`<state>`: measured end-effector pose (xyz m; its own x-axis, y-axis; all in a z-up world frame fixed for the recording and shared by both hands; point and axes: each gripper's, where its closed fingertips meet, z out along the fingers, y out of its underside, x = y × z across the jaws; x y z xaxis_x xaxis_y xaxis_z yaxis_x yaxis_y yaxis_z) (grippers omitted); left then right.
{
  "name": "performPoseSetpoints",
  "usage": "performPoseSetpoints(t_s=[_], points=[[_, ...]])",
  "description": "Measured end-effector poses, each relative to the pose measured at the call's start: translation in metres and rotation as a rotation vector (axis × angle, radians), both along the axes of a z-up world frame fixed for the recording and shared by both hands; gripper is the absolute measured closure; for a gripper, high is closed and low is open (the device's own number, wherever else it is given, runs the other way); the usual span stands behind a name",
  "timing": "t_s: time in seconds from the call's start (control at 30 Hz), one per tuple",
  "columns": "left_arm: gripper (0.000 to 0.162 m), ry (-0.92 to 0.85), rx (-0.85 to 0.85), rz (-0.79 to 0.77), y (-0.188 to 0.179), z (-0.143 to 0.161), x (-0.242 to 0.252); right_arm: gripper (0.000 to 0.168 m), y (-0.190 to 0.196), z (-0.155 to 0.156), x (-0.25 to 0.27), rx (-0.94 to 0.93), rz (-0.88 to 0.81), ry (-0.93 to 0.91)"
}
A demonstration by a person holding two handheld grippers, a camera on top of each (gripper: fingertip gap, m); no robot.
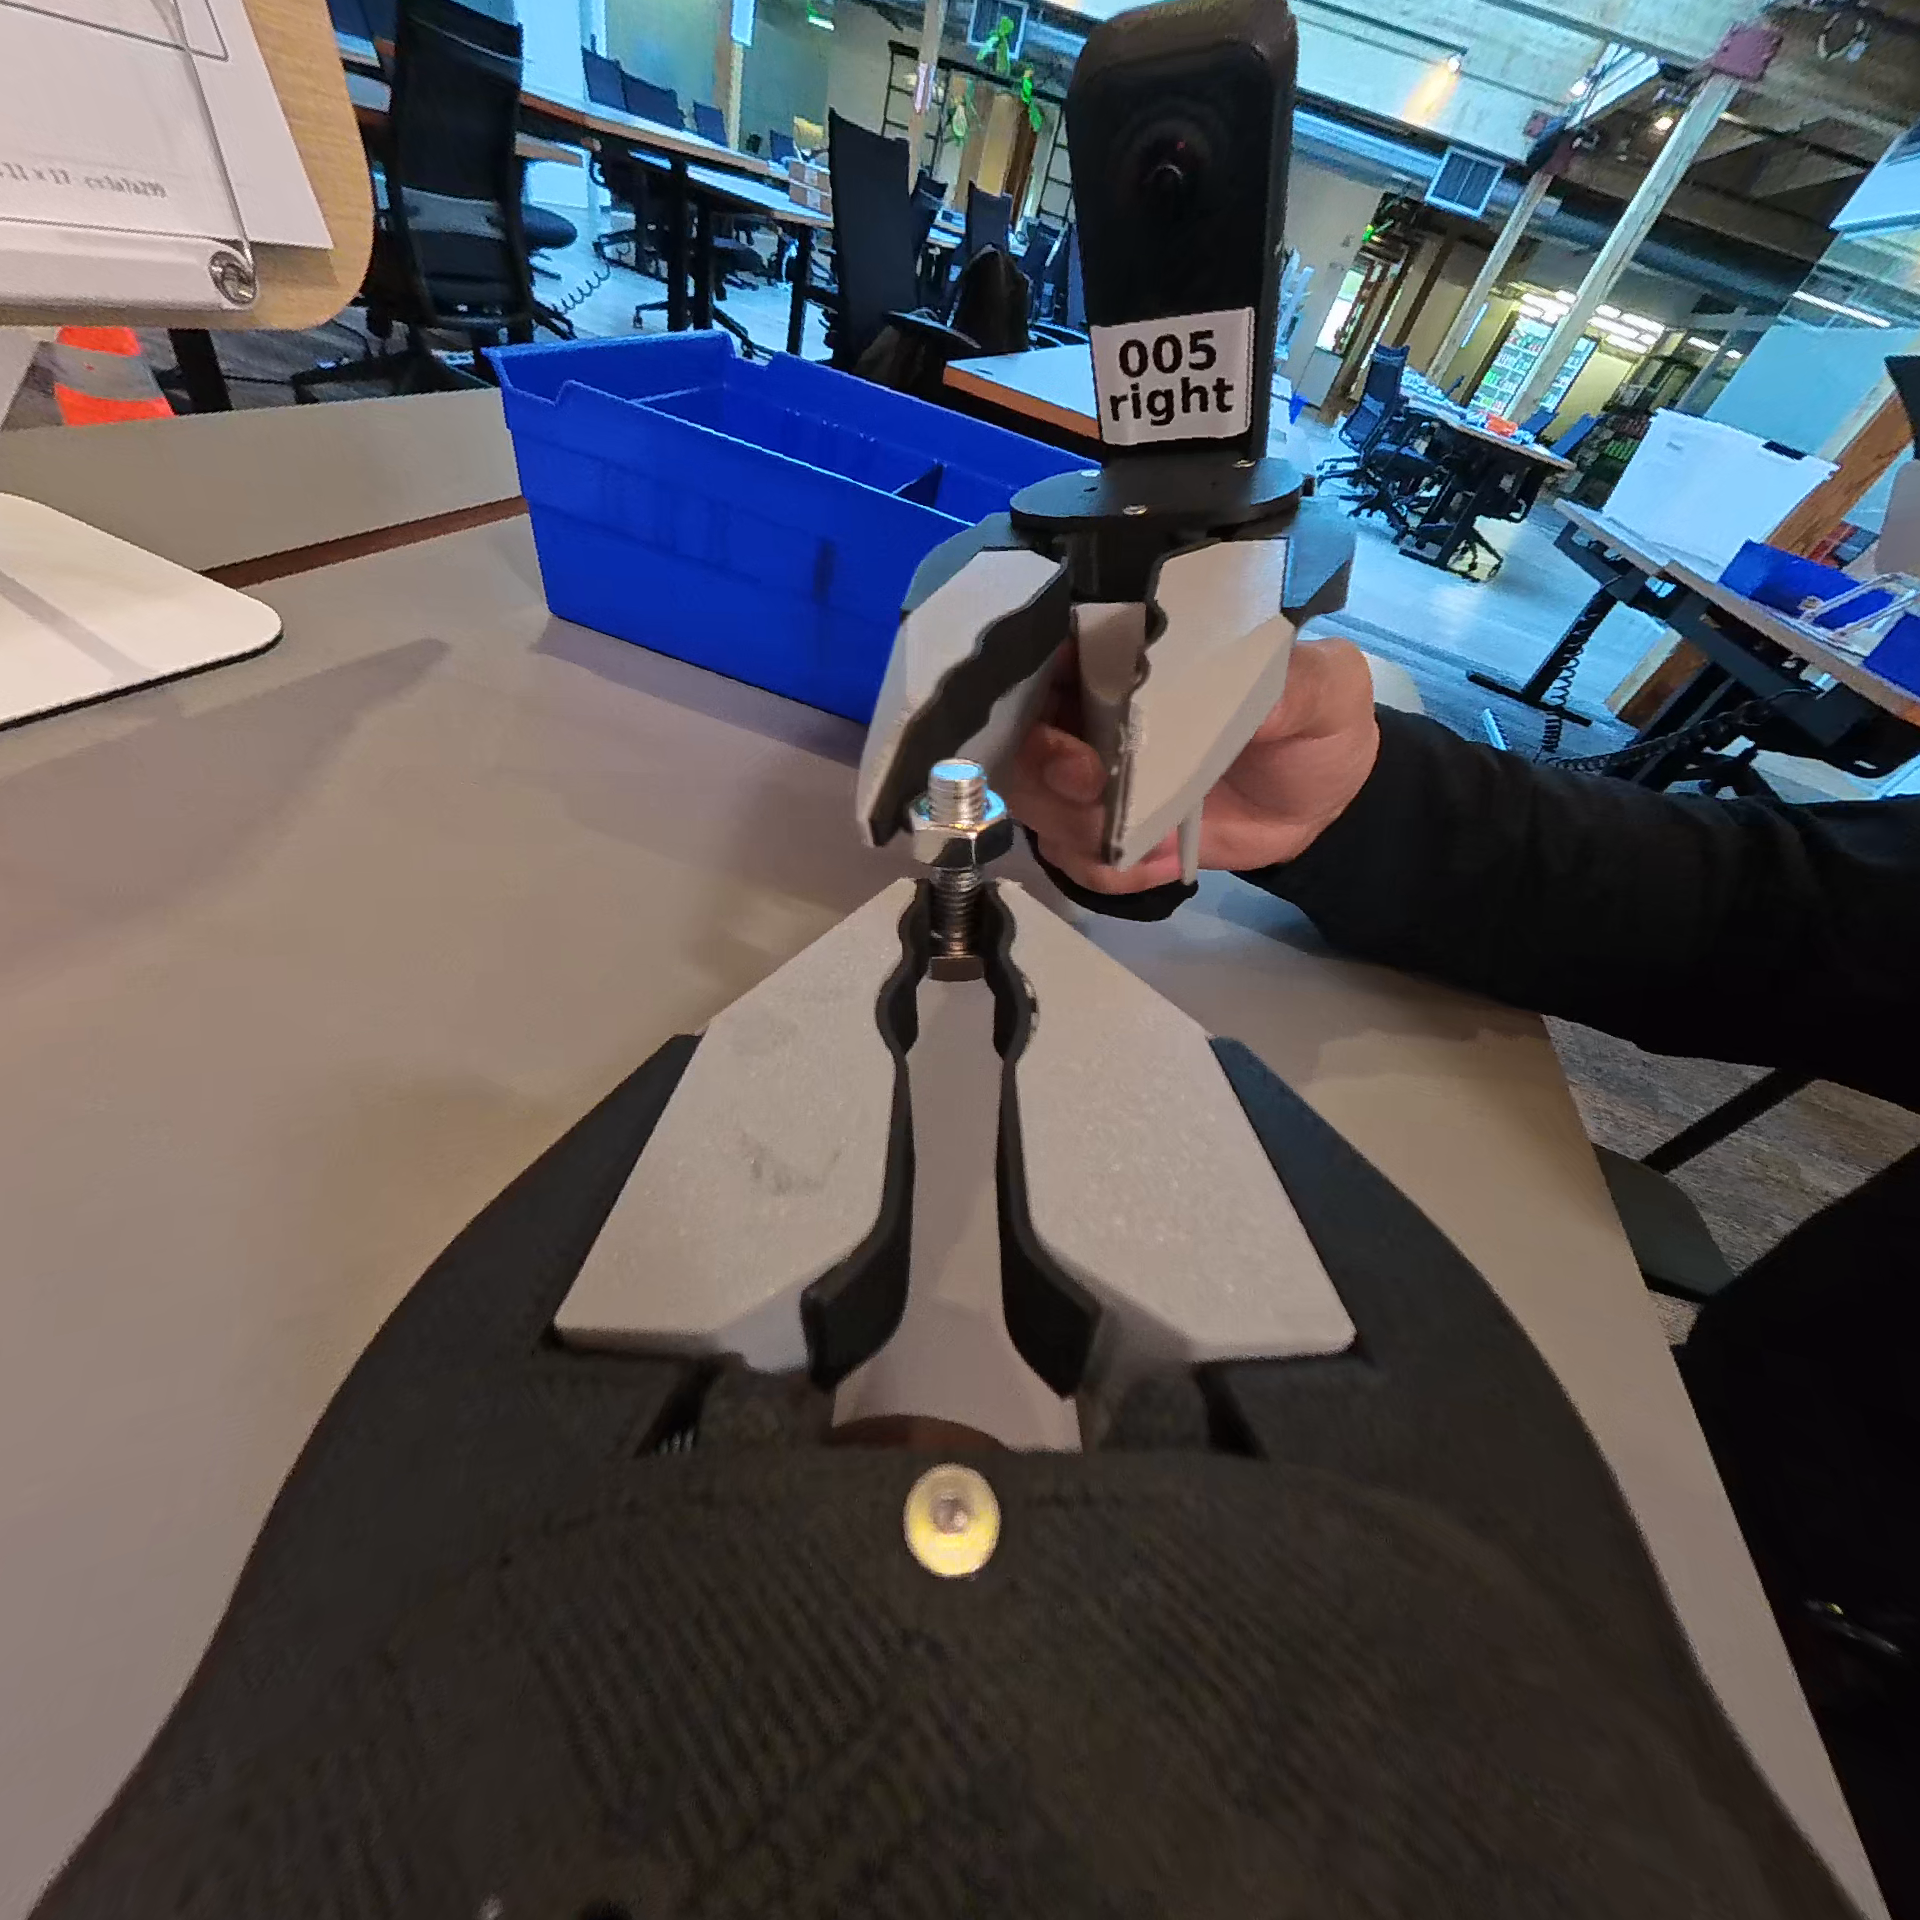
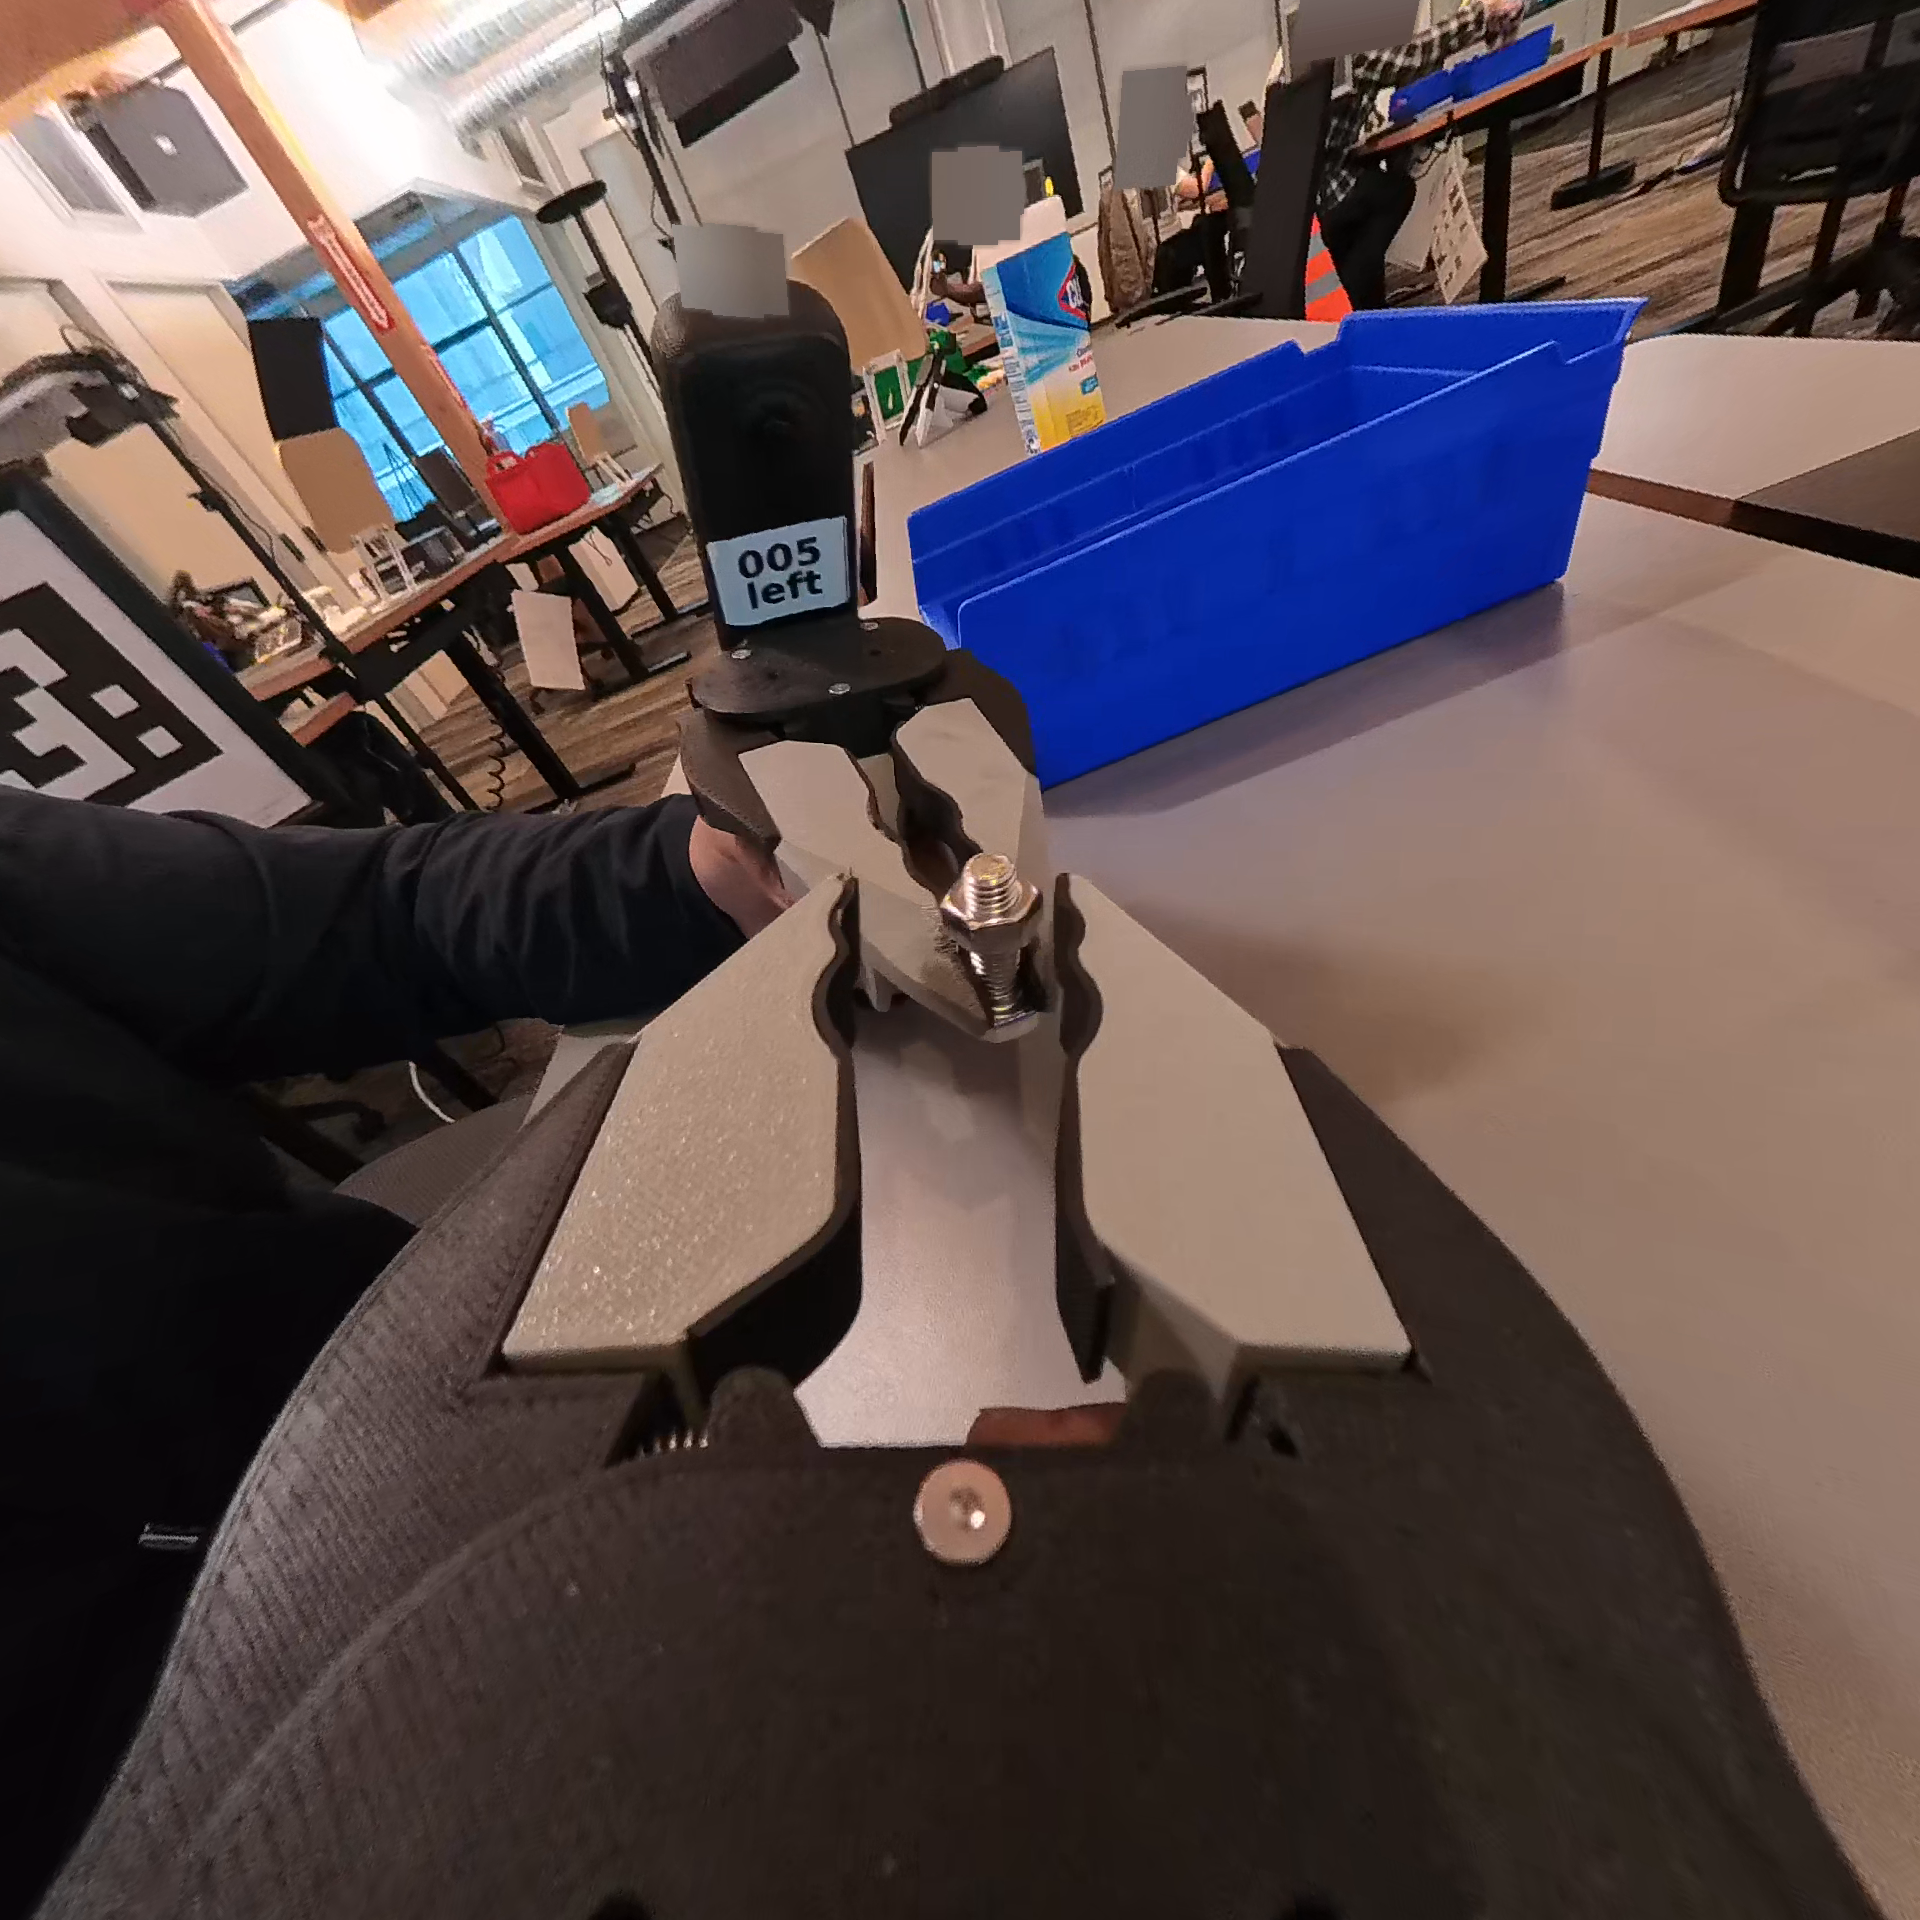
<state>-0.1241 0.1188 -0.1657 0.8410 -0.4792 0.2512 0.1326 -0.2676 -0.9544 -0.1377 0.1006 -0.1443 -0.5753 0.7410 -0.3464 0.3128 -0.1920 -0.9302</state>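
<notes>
My left gripper [image 1: 953,940] is clamped on the lower shank of one silver bolt [image 1: 956,883], which stands upright between its fingertips. One hex nut [image 1: 958,826] sits on the thread just below the bolt's top end. My right gripper [image 2: 961,961] has its fingers spread apart either side of that nut [image 2: 989,912]; from the left wrist view one right fingertip [image 1: 883,800] lies against the nut's side and the other hangs clear of it.

Each gripper carries one white sticker with printed characters on its black camera mount: one on the right [image 1: 1172,376], one on the left [image 2: 779,582].

Beyond the grippers, one blue bin [image 2: 1278,582] stands on the grey table [image 2: 1558,831], with a divider inside. Past it stands one canister [image 2: 1042,343] with a printed wrapper. Off to my right gripper's left, one board with a black-and-white square pattern [image 2: 94,696] leans upright.
</notes>
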Motion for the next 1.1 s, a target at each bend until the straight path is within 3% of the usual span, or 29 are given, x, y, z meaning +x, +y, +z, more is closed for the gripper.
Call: performPoseSetpoints(t_s=[0.17, 0.27, 0.4, 0.77, 0.87, 1.0, 1.1], points=[[0.155, -0.012, 0.003, 0.038, 0.001, 0.001, -0.011, 0.134, 0.003, 0.001, 0.002, 0.019, -0.005, 0.004], [0.155, -0.035, -0.01, 0.059, 0.002, 0.0, -0.018, 0.151, 0.002, 0.007, 0.008, -0.007, 0.029, 0.025], [0.155, -0.028, -0.019, 0.036, 0.002, -0.004, -0.012, 0.134, 0.01, 0.005, 0.001, -0.017, -0.029, 0.013], [0.155, -0.004, -0.017, 0.039, 0.003, -0.005, -0.009, 0.131, 0.005, 0.0, 0.001, 0.008, -0.015, 0.002], [0.155, -0.028, -0.019, 0.063, 0.003, -0.004, -0.018, 0.143, 0.006, 0.008, 0.006, -0.019, 0.004, 0.03], [0.155, -0.026, -0.022, 0.046, 0.003, -0.005, -0.014, 0.128, 0.013, 0.008, 0.0, -0.031, -0.049, 0.026], [0.155, -0.009, -0.019, 0.02, 0.002, -0.005, -0.004, 0.126, 0.008, 0.002, -0.001, -0.019, -0.037, 0.007]])
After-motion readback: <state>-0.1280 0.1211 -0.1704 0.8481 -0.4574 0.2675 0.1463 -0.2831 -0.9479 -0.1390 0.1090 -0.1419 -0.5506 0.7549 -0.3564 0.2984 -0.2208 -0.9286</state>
